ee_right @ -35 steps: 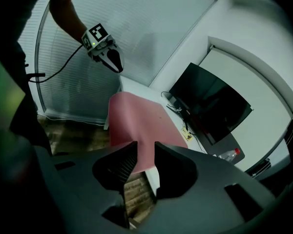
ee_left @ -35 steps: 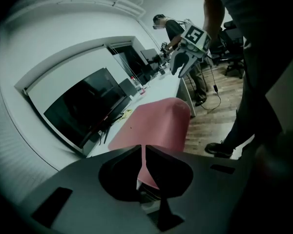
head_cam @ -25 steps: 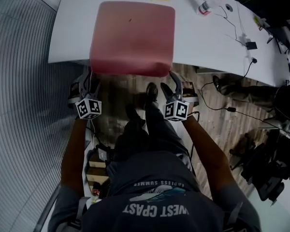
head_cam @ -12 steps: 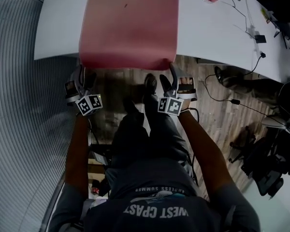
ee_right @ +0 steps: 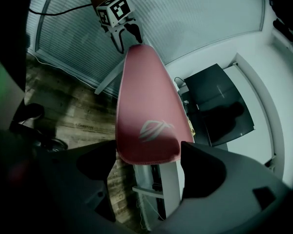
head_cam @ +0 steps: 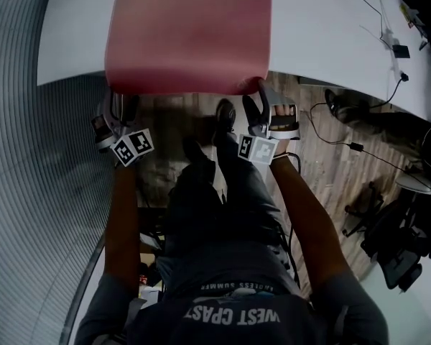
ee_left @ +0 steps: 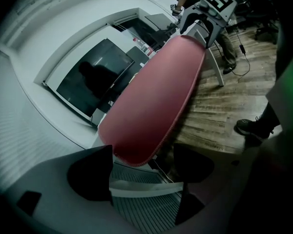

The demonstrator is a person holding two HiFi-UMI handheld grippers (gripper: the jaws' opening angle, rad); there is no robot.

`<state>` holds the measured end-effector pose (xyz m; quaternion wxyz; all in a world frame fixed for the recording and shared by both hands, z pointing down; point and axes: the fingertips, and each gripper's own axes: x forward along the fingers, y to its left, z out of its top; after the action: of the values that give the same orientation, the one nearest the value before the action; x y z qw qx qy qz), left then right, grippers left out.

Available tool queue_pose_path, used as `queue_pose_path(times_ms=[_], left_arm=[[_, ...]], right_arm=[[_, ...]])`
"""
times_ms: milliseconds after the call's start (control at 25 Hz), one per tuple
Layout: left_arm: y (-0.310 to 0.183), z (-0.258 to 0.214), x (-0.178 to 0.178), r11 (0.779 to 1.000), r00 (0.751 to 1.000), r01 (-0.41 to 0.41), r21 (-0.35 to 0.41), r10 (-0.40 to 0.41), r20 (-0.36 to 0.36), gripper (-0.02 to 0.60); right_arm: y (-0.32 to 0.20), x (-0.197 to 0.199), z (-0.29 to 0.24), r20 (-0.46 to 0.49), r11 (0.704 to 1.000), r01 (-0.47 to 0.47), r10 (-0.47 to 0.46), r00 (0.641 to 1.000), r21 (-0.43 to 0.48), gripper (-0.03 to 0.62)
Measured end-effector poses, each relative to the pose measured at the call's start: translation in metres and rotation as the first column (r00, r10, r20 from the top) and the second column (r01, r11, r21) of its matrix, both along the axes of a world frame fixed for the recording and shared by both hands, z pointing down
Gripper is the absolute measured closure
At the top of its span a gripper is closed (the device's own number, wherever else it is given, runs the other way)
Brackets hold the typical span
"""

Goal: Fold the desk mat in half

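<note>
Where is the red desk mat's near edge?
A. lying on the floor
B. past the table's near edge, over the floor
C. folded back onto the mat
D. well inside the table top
B: in the head view the desk mat juts past the edge of the white table, with wooden floor showing below its near corners.

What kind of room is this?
Probably an office or a workroom: a long white desk with a red desk mat on it, a wood floor, and what look like dark office chairs at the right.
</note>
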<state>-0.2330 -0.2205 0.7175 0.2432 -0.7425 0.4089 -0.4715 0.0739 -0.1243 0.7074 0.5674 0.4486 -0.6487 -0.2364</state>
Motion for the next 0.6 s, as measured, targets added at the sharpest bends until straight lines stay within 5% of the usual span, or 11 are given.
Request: queue_pose_path(times_ms=[320,600], left_arm=[[0.004,-0.019,-0.001,1.000,1.000,-0.013,0.005,0.013,0.002,0.278],[0.013,-0.030,0.001,0.999,0.999,-0.055,0.001,0.054,0.003,0.340]], right_arm=[[-0.009,-0.004,-0.027,0.051,0.997,0.027,-0.030,0.998,0.074,0.201],[0.000,-0.011,-0.019,0.046,0.992,0.122,-0.122,0.991,0.012,0.233]])
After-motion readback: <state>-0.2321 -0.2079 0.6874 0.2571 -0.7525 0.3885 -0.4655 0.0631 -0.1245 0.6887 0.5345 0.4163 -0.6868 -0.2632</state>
